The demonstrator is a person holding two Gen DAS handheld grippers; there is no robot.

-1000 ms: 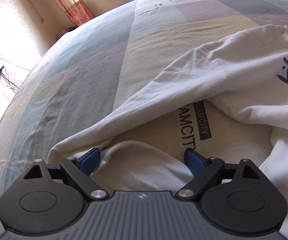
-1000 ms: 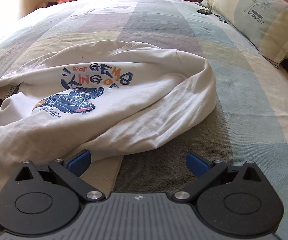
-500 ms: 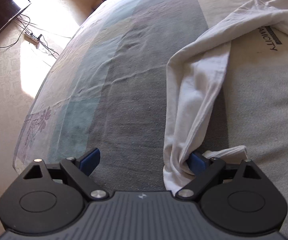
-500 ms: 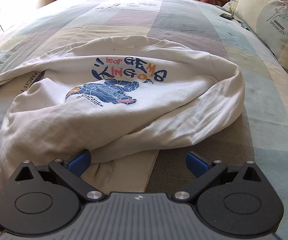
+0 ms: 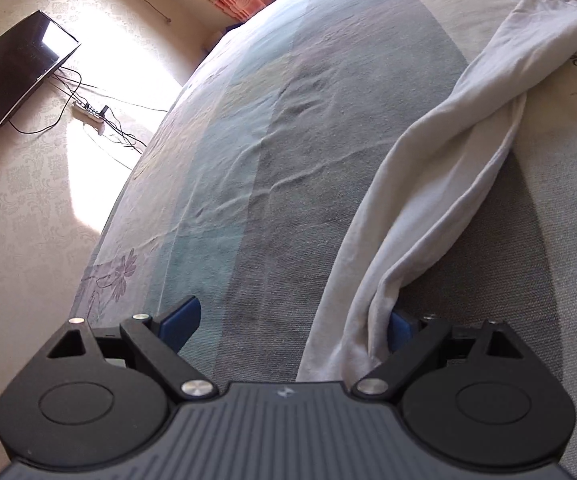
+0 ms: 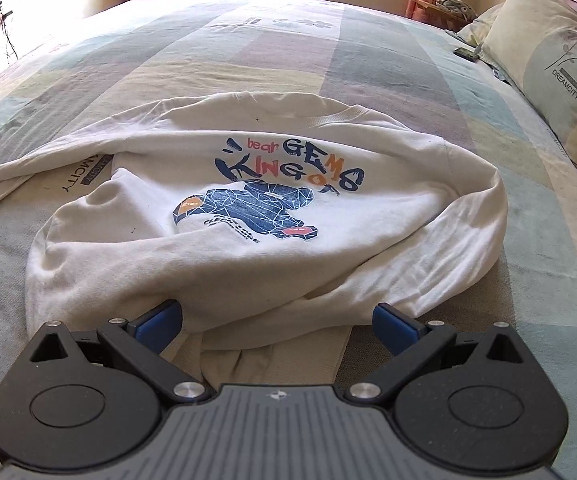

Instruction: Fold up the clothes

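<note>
- left gripper [image 5: 294,322] sits low over the bed, jaws spread wide; the blue pads [image 5: 180,322] stand far apart, nothing pinched between them; the right-hand pad is half hidden behind white cloth
- that cloth is the sleeve [image 5: 440,184] of the sweatshirt; soft, matte cotton, twisted into a long rope-like roll with deep creases; it runs from the top right down to the gripper and drapes against the inner side of the right finger
- bedsheet [image 5: 288,160] under it is a coarse weave in broad grey, teal and cream blocks, lightly rippled; a purple flower print near its edge
- off the bed, a flat black television [image 5: 20,68] and a power strip [image 5: 88,112] with tangled cables lie on pale patterned flooring in a hard patch of sun
- right gripper [image 6: 276,322] is likewise fully open and empty; its fingers straddle the crumpled hem
- white sweatshirt [image 6: 368,240] lies front up in the middle of the bed, bunched and rounded; ribbed collar at the far side; blue, orange and red faceted print on the chest
- pillow [image 6: 560,72] plump at the far right, by a wooden headboard
</note>
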